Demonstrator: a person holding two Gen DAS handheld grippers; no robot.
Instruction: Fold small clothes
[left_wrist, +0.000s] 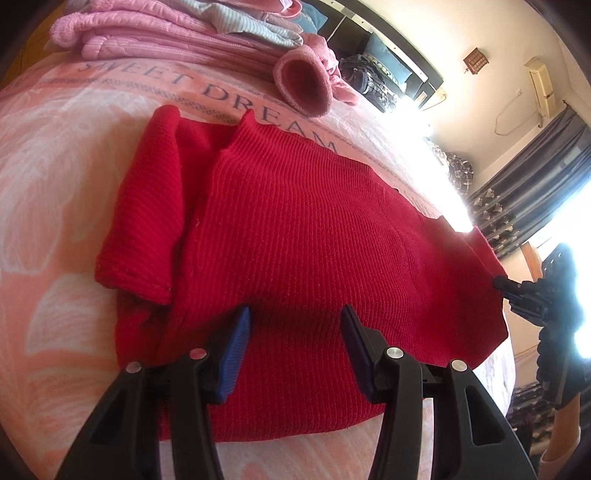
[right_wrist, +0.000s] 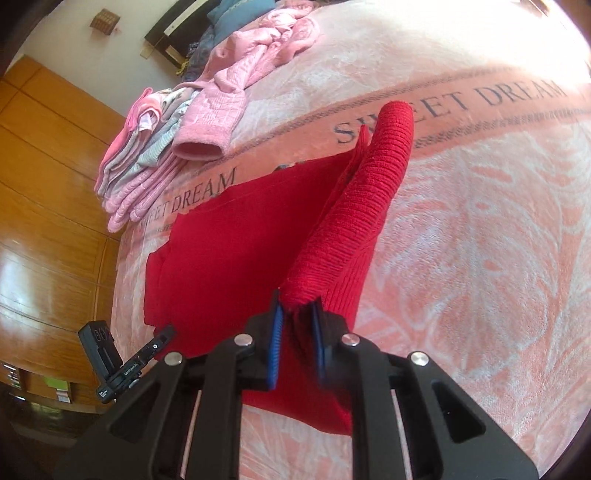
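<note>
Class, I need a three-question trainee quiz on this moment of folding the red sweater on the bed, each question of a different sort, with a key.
1. True or false: the right gripper is shut on the sleeve of the red sweater.
2. The left gripper is: A open above the sweater, B shut on its hem.
3. Fill in: the pile of folded clothes is mostly ____.

Key: 1 true; 2 A; 3 pink.
</note>
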